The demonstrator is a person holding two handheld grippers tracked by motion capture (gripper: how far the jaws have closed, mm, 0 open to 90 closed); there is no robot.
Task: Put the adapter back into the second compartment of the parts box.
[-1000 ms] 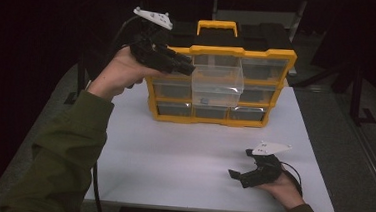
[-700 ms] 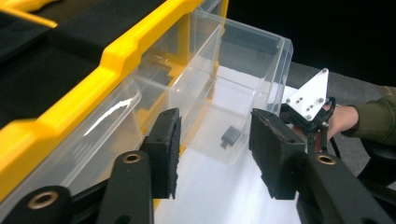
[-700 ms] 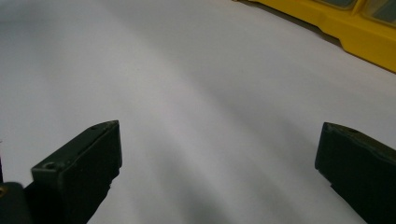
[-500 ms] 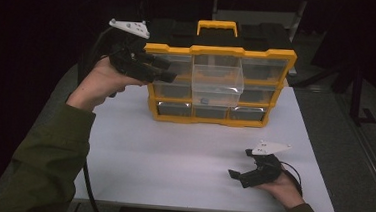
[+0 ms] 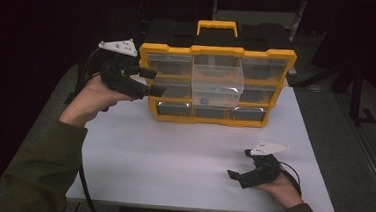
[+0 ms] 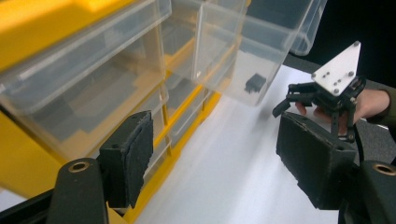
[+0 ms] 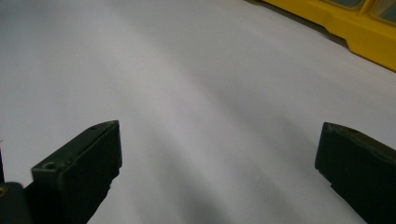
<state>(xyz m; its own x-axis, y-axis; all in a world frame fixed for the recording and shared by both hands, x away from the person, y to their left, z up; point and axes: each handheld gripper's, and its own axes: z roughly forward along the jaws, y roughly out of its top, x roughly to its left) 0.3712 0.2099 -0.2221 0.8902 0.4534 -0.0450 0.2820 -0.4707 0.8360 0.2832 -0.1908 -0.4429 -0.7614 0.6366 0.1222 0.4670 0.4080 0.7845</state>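
High view: middle drawer (image 5: 216,84) of the yellow organizer (image 5: 219,52) stands pulled out; left gripper (image 5: 150,82) and right gripper (image 5: 238,173) both gape empty, small black part (image 6: 255,83) unpicked

The yellow box (image 5: 212,82) blocks the back; its pulled-out drawer (image 5: 216,85) sticks forward. The white table (image 5: 172,155) in front lies bare.

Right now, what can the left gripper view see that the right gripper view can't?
Left gripper view alone: the clear drawer pulled out of the yellow organizer, a small black part inside it, and the other hand farther off, holding its tongs over the table. Right gripper view alone: a long bare stretch of the white table, with a corner of the organizer's yellow base at the top right. Both share: open black tongs at the bottom, holding nothing, plus white table and yellow plastic.
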